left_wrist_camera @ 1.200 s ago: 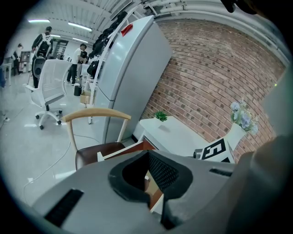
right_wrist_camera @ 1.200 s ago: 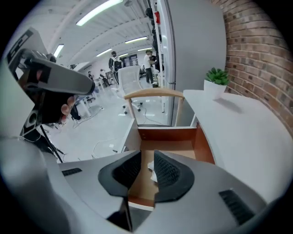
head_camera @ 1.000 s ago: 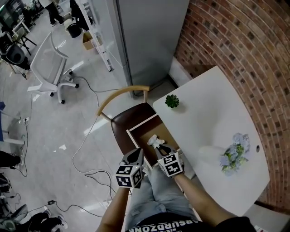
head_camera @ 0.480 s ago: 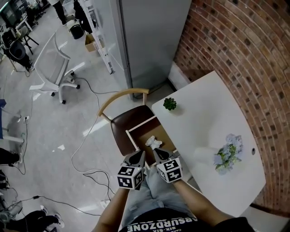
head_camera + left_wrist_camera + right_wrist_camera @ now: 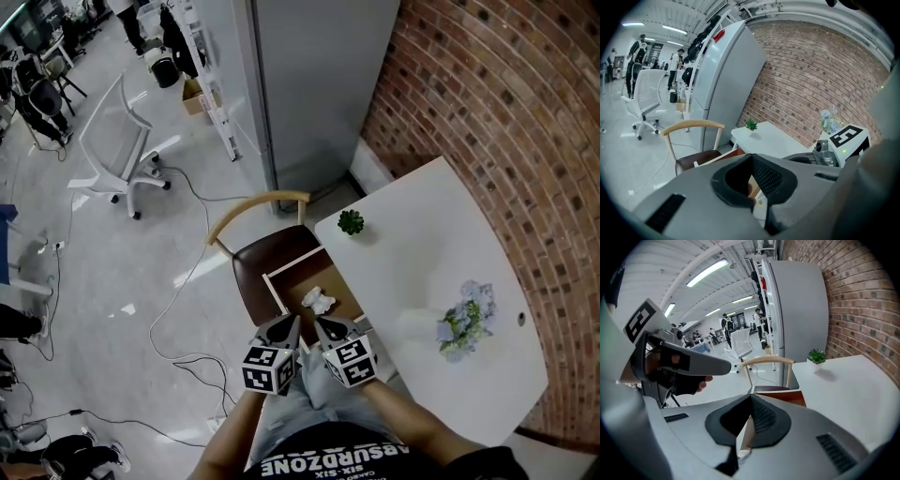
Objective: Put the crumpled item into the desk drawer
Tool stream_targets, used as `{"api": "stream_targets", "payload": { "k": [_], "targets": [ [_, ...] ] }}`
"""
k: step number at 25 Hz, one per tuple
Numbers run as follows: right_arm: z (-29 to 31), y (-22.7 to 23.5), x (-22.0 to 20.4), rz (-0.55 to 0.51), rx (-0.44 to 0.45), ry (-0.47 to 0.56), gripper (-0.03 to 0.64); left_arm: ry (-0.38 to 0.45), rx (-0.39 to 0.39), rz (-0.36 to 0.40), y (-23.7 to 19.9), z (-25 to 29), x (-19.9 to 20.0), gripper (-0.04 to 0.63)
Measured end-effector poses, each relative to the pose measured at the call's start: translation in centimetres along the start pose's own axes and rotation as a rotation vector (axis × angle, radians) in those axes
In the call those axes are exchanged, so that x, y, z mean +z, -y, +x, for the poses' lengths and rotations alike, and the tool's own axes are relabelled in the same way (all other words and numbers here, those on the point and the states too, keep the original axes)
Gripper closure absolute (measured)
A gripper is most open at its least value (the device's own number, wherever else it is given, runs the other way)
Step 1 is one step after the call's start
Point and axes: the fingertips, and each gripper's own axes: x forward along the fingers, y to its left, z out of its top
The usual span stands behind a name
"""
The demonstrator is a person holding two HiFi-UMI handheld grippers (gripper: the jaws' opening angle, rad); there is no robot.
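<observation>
The white crumpled item (image 5: 319, 301) lies inside the open desk drawer (image 5: 273, 288), whose wooden bottom shows under the white desk (image 5: 422, 253). My left gripper (image 5: 292, 320) and right gripper (image 5: 319, 322) hover side by side just short of the drawer, above the person's lap. Neither touches the item. In the left gripper view the left gripper (image 5: 751, 157) has its jaws pressed together with nothing between them. The right gripper (image 5: 750, 396) stands the same way in the right gripper view, pointing over the drawer (image 5: 787, 397).
A chair (image 5: 256, 201) with a curved wooden back and a brown seat stands right behind the drawer. On the desk are a small green plant (image 5: 351, 222) and a bunch of pale flowers (image 5: 463, 319). A brick wall (image 5: 506, 112) runs along the right, and cables (image 5: 178, 328) lie on the floor.
Both grippers have drawn back toward the person's body. The right gripper has moved away from the crumpled item, which stays lying in the drawer.
</observation>
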Motion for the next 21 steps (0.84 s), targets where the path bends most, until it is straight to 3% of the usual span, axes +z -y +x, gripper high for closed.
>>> {"api": "stream_targets", "payload": {
  "k": [21],
  "targets": [
    [-3.4, 0.0, 3.5, -0.056, -0.041, 0.069, 0.62, 0.044, -0.029, 0.036, 1.5, -2.4, 2.6, 0.598]
  ]
}}
